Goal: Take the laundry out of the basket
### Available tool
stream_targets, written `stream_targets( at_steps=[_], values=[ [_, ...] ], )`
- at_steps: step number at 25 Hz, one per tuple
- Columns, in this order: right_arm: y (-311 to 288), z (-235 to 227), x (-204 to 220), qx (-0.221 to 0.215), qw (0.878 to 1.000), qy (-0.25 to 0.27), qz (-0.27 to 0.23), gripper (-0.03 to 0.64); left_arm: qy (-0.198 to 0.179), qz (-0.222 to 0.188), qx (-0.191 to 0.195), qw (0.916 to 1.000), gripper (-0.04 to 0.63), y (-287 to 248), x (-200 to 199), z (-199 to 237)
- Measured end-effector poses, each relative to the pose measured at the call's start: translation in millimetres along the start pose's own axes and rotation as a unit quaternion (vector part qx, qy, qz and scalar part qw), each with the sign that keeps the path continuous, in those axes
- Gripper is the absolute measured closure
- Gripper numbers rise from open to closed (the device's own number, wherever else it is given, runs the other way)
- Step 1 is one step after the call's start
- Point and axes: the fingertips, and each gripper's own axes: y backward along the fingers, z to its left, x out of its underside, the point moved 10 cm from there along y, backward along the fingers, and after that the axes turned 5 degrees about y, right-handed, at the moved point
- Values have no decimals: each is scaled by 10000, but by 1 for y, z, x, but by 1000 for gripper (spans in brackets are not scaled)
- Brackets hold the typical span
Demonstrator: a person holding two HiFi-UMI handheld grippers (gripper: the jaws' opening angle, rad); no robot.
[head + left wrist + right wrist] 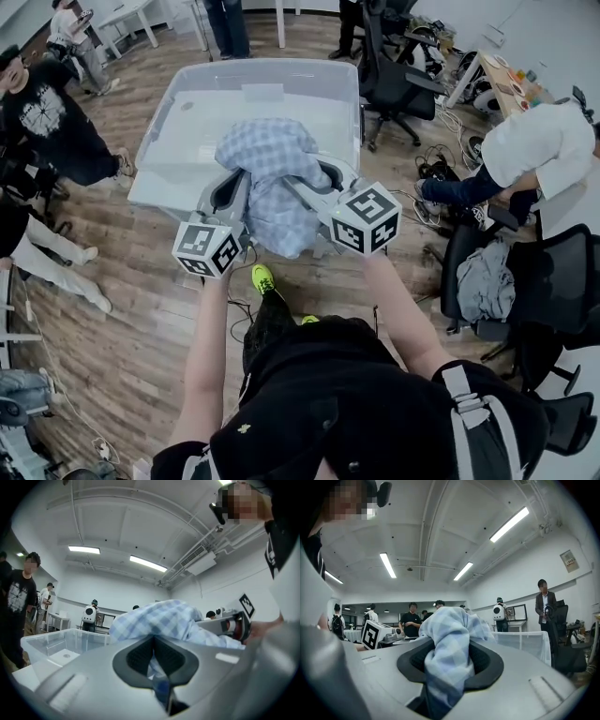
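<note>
Holding a blue-checked garment (272, 169) clear above the translucent plastic basket (187, 103) at upper centre of the head view, the left gripper (153, 656) and right gripper (450, 660) each have their fingers clamped on its cloth. No other laundry shows in the basket's visible part, so the job looks nearly done. Only setting the garment aside is left.

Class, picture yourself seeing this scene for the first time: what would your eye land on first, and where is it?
The blue checked cloth stands out first, bunched up and held in mid-frame over the near edge of the clear plastic basket on the wooden floor. The left gripper and the right gripper each have their fingers clamped on it, one at each side.
</note>
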Motion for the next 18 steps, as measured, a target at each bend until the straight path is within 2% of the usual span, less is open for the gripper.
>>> stream_targets(
  at_steps=[6, 10, 18],
  values=[
    [23, 14, 1, -213, 9998, -66, 4, 471, -6, 71, -124, 9999, 588, 17, 1, -28],
    [25, 23, 5, -357, 9992, -172, -25, 469, -27, 99, -234, 9997, 588, 33, 0, -32],
    [32, 48, 20, -373, 9991, -197, 68, 468, 132, 158, -229, 9995, 588, 58, 13, -37]
  ],
)
